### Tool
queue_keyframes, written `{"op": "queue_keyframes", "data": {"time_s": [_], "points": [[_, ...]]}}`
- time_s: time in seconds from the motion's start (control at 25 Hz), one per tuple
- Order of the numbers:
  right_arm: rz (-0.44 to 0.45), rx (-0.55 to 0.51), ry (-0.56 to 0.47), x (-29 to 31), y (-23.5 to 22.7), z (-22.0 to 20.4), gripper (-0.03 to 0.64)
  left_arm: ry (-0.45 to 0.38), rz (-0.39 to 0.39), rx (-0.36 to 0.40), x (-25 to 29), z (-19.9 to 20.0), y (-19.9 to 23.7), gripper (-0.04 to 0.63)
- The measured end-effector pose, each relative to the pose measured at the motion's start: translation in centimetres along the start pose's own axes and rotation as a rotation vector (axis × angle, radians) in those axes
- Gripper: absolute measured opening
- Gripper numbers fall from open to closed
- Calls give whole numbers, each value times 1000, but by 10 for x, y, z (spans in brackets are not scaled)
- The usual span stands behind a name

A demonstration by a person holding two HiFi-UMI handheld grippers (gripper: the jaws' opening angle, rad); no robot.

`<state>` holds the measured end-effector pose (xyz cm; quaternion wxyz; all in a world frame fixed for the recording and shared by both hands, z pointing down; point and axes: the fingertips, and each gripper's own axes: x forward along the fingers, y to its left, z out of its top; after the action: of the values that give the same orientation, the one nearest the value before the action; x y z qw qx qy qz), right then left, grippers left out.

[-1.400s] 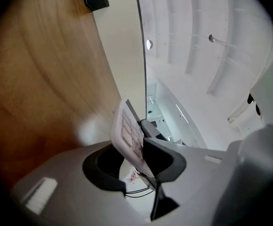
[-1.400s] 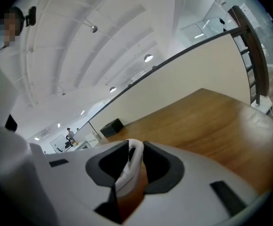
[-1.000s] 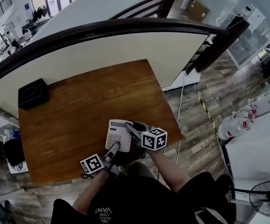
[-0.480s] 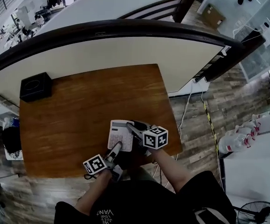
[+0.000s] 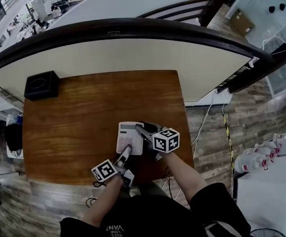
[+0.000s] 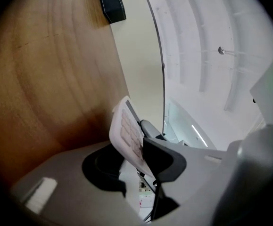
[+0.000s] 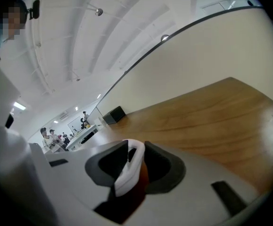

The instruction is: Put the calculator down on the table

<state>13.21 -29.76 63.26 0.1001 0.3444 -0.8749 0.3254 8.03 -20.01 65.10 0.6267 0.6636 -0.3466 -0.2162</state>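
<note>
Two hand-held grippers are on the calculator [image 5: 128, 137] at once. In the head view the left hand-held gripper [image 5: 126, 150] comes in from the person's side and reaches up-frame onto the calculator's near edge. Its left marker cube [image 5: 103, 171] sits back over the front edge of the bench [image 5: 78, 117]. The left forearm [image 5: 103, 204] runs up from the bottom of the frame, pretty much in line with the tool. The right hand-held gripper [image 5: 141, 130] comes from the right, angled toward the upper left, and bites the calculator's right side. The right forearm [image 5: 182, 174] slants in from the lower right, and the right marker cube [image 5: 165, 139] is just beside the calculator.

In the left gripper view the jaws are closed on the calculator [image 6: 128, 128]. It stands edge-on between the dark pads with the keys facing left. The right gripper view shows much the same: the white edge of the calculator [image 7: 129, 171] is squeezed between that gripper's pads, with the tool tipped a bit down toward the wood.

The calculator is over the front-middle part of the bench, close to the near edge, with a shadow under it in the left gripper view. Can't tell if it's actually touching the wood. A black box [image 5: 41, 85] sits well apart at the back left corner, against the cream wall [image 5: 133, 56].
</note>
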Motion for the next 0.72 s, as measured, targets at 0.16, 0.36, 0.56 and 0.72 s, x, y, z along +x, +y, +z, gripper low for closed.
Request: {"op": "queue_keyframes", "data": {"time_s": [0.16, 0.36, 0.56, 0.72], "points": [[22, -25, 14, 8, -8, 2, 95, -39, 24, 16, 9, 4, 3, 129], [15, -82, 31, 14, -11, 2, 95, -49, 68, -8, 14, 3, 9, 129], [-9, -125, 60, 17, -12, 0, 98, -17, 124, -53, 16, 1, 15, 129], [-14, -149, 71, 18, -12, -1, 101, -7, 161, -71, 16, -2, 18, 130]]}}
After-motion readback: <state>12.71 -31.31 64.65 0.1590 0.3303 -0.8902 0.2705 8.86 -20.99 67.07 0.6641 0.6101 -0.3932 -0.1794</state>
